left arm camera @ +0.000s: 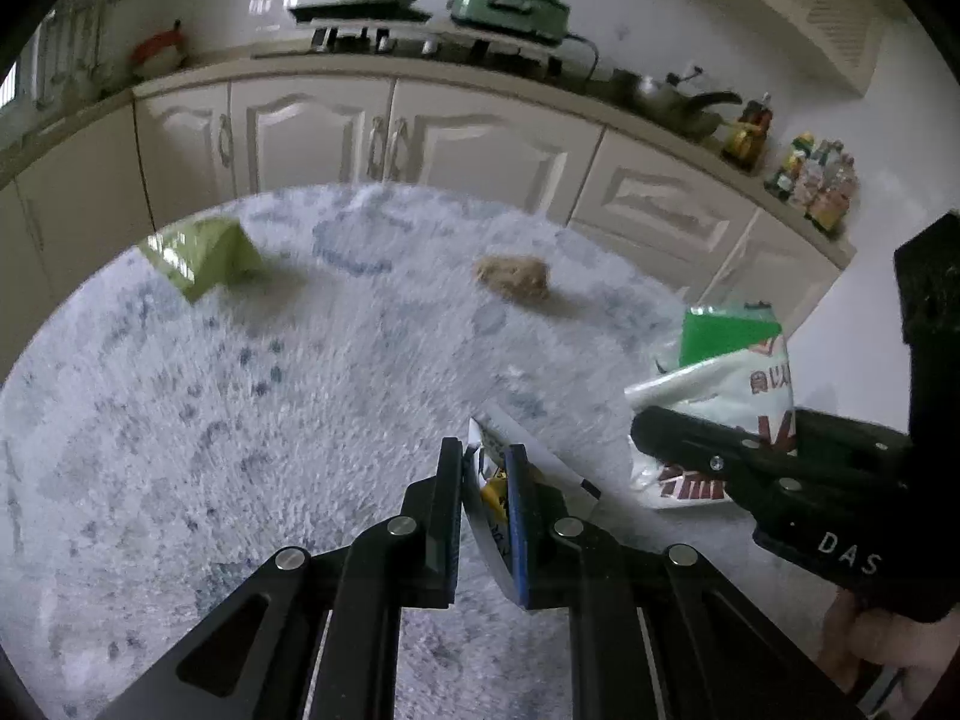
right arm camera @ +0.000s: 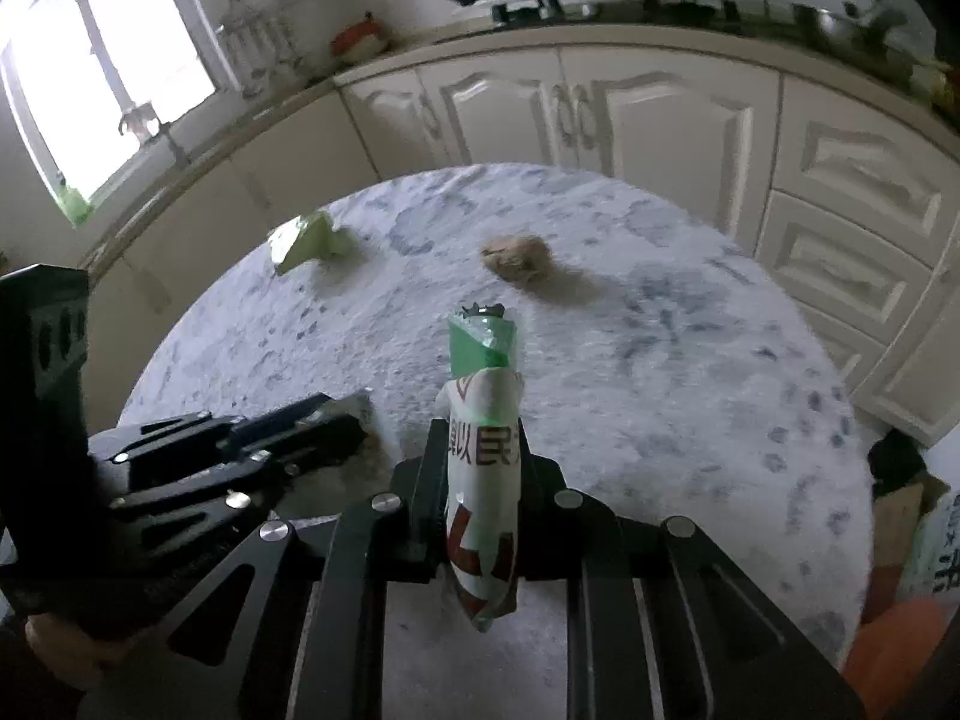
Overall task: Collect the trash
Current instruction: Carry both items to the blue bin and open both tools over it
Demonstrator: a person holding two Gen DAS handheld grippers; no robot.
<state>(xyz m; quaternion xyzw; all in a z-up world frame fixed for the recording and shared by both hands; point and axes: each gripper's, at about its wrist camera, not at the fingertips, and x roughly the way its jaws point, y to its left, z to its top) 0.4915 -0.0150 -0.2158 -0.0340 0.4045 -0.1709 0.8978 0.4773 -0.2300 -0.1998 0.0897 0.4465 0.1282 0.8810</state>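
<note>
While the white packet with red lettering and a green top stands upright at the lower middle of the right wrist view, the right tongs are closed tight on its sides. In the left wrist view this packet shows at the right edge, with the right tongs across it. At the bottom centre there, the left tongs are nearly closed on a thin white wrapper with yellow print. Both pieces are held over a round table with a pale blue-grey mottled cover. Farther up the frame, a crumpled brown wad lies near the middle of the table, and a green packet lies at upper left, well apart from it. White cupboards stand behind.
</note>
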